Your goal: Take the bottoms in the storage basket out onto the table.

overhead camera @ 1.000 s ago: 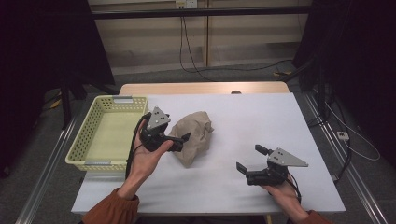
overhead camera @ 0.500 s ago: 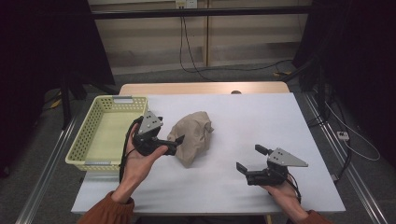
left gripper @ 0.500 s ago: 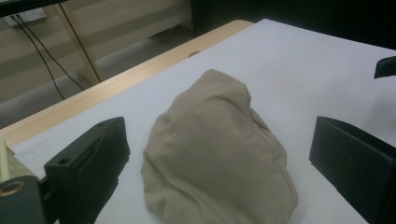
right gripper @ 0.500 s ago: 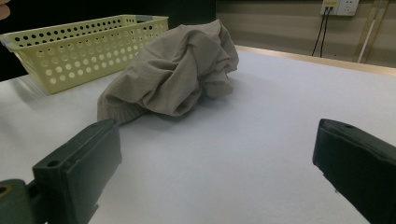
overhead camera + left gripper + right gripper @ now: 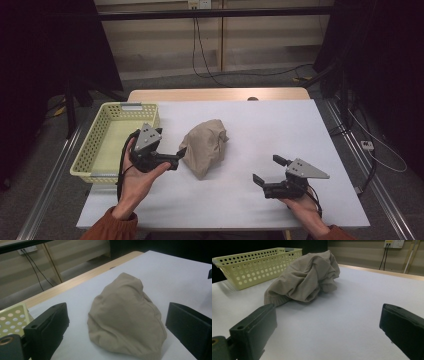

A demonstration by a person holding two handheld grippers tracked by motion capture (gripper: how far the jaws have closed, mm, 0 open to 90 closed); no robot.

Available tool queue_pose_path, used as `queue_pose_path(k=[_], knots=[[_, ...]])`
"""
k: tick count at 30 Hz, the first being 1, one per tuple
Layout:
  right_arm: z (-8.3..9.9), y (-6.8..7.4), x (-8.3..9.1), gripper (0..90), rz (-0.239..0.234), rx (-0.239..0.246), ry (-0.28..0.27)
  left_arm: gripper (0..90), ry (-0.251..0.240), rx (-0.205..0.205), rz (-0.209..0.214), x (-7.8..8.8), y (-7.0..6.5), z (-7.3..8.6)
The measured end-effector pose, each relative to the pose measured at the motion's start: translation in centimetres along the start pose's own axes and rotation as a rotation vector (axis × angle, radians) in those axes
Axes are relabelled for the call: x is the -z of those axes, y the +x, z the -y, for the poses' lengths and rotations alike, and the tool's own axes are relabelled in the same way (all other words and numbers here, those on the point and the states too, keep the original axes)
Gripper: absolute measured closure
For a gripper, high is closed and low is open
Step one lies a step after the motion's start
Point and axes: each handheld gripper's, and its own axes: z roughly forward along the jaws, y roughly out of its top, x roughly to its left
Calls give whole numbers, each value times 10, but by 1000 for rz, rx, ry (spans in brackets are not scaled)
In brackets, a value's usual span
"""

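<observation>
A: Your left gripper (image 5: 175,159) is spread wide, empty, just beside the crumpled beige cloth (image 5: 204,146) at frame centre

B: Right gripper (image 5: 269,176) released too, lower right. Shallow bite risks pinching one fold; the cloth would slip

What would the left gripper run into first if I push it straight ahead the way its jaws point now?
Most likely the crumpled beige cloth bundle. The left gripper has its jaws open and apart from the cloth, with the bundle centred between them in the left gripper view and only bare white table in between. The exact gap is hard to judge.
</observation>
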Motion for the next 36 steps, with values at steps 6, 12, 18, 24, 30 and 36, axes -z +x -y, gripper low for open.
queue_pose_path(k=[6, 12, 18, 24, 30, 36], knots=[[0, 0, 0, 10, 0, -2, 1, 46, -2, 5, -17, 8, 2, 8], [0, 0, -1, 10, -1, 0, 3, 46, -9, 19, -31, 16, 5, 12], [0, 0, -1, 10, -1, -1, 3, 43, -7, 27, -48, 22, 5, 17], [0, 0, -1, 10, 0, -1, 3, 43, -5, 38, -55, 28, 6, 25], [0, 0, -1, 10, 1, 0, 4, 43, 1, 45, -65, 36, 5, 34], [0, 0, -1, 10, 1, 1, 3, 43, -3, 59, -73, 43, 4, 42]])
